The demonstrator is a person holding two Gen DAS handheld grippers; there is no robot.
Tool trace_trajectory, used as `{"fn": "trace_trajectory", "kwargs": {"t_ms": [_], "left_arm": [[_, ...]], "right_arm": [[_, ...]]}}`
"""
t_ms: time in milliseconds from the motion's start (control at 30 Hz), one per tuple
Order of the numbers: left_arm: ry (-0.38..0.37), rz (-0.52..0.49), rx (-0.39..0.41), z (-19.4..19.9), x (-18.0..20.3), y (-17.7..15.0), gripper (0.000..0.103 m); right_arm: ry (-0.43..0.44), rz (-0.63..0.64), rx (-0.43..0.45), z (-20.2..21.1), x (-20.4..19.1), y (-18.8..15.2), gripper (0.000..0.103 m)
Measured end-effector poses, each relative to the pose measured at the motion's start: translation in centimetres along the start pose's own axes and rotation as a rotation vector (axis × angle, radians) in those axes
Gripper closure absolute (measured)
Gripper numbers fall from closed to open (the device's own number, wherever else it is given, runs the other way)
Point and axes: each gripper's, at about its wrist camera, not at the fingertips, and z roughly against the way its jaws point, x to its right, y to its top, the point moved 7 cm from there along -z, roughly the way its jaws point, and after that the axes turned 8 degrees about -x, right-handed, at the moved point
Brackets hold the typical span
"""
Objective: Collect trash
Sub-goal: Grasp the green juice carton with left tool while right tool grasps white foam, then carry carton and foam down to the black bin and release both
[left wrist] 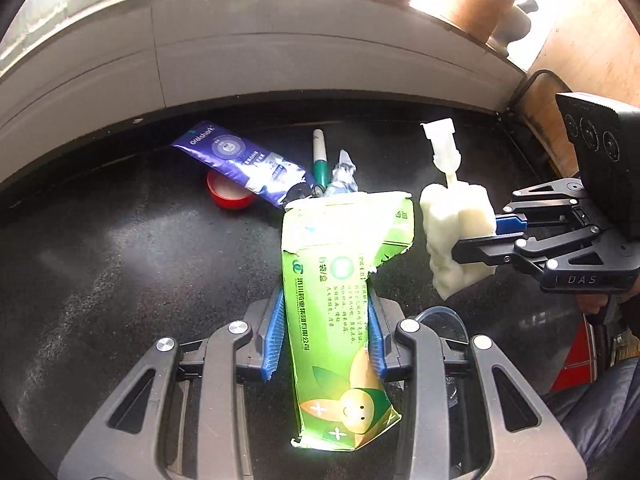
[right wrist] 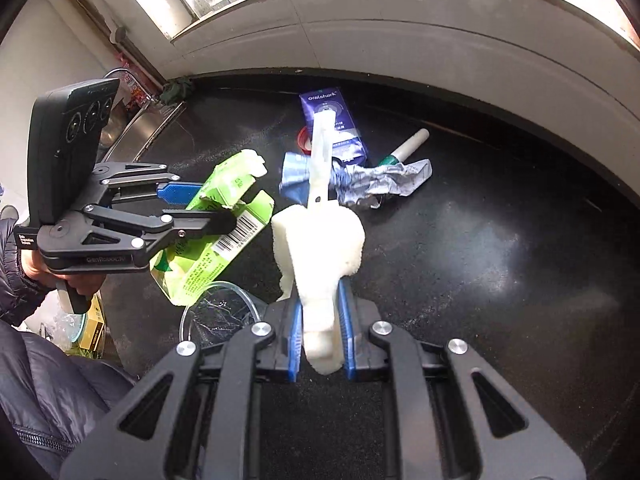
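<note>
My left gripper (left wrist: 326,332) is shut on a torn green carton (left wrist: 340,300) and holds it above the dark counter (left wrist: 120,260); it also shows in the right wrist view (right wrist: 204,208) with the carton (right wrist: 232,188). My right gripper (right wrist: 320,332) is shut on a white sponge brush (right wrist: 320,248); in the left wrist view the gripper (left wrist: 476,236) holds the brush (left wrist: 452,224) beside the carton. On the counter lie a purple toothpaste box (right wrist: 336,124), a green and white marker (right wrist: 404,150), a crumpled wrapper (right wrist: 376,180) and a red lid (left wrist: 230,192).
A clear glass bowl (right wrist: 220,312) sits below the two grippers at the counter's near edge. A white tiled wall (left wrist: 280,52) runs behind the counter. A metal sink (right wrist: 148,120) lies at the far left. Pots (left wrist: 484,0) stand on the sill.
</note>
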Motion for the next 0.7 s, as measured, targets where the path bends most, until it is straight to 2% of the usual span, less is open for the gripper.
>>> {"fn": "trace_trajectory", "kwargs": {"t_ms": [267,467,700], "left_arm": [[0.079,0.052,0.079,5.6,0.4,-2.4,0.069],[0.109,0.093,0.089,7.2,0.8,-5.9,0.069],[0.134,0.109,0.109,8.5,1.3,-8.1,0.069]], "right_arm": [[-0.047,0.023,0.065,3.3,-2.6,-1.2,0.086],[-0.068,0.041,0.077,4.0,-4.1,-2.3,0.086],[-0.084,0.065,0.084,4.8,-5.6,-3.5,0.086]]}}
